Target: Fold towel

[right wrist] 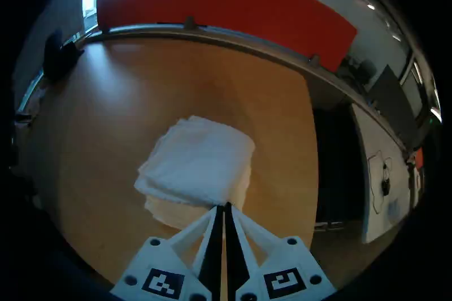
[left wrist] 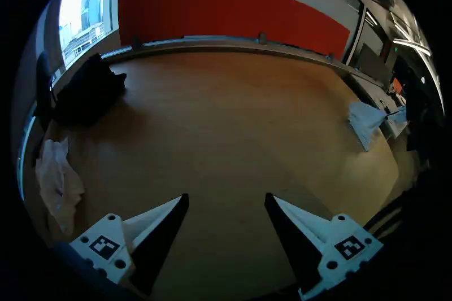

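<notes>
A white folded towel lies on the wooden table in the right gripper view. My right gripper is shut, its tips pinching the towel's near edge where the layers meet. From the left gripper view the same towel sits far off at the table's right edge and narrows toward the side where it is held. My left gripper hovers low over bare wood near the front of the table, open with nothing between its fingers.
A crumpled white cloth lies at the table's left edge, with a black bag behind it. A red partition runs along the far edge. Past the table's right edge there is dark floor.
</notes>
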Demonstrator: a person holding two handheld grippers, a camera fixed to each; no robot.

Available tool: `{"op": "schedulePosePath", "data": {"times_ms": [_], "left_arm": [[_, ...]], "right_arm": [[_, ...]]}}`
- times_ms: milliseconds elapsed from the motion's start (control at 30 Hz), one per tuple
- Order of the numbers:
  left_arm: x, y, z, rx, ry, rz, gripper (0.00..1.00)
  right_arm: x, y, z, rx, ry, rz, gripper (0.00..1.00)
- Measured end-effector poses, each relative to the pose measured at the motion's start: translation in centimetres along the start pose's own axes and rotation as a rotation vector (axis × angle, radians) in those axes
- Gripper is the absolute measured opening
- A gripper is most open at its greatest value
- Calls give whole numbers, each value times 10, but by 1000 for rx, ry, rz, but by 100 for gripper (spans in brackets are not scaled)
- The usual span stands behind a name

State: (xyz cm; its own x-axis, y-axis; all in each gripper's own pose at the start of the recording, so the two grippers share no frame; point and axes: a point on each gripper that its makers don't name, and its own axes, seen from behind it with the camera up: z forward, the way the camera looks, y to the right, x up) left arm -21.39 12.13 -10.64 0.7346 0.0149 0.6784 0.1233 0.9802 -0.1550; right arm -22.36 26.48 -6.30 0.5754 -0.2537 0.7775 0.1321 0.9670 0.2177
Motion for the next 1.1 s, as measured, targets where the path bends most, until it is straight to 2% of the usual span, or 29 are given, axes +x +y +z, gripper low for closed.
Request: {"op": "schedulePosePath", "data": {"times_ms": [400, 700, 1100], "left_arm": [[-5, -4, -4, 8, -4, -3, 100], [-6, -7, -5, 12, -5, -3, 100], [-5, -9, -3, 12, -9, -1, 100]], "right_arm": [[-25, 11, 10, -28, -59, 51, 4], [-40, 17, 12, -53, -100, 58, 4], [-42, 16, 15, -67, -104, 91, 4]]}}
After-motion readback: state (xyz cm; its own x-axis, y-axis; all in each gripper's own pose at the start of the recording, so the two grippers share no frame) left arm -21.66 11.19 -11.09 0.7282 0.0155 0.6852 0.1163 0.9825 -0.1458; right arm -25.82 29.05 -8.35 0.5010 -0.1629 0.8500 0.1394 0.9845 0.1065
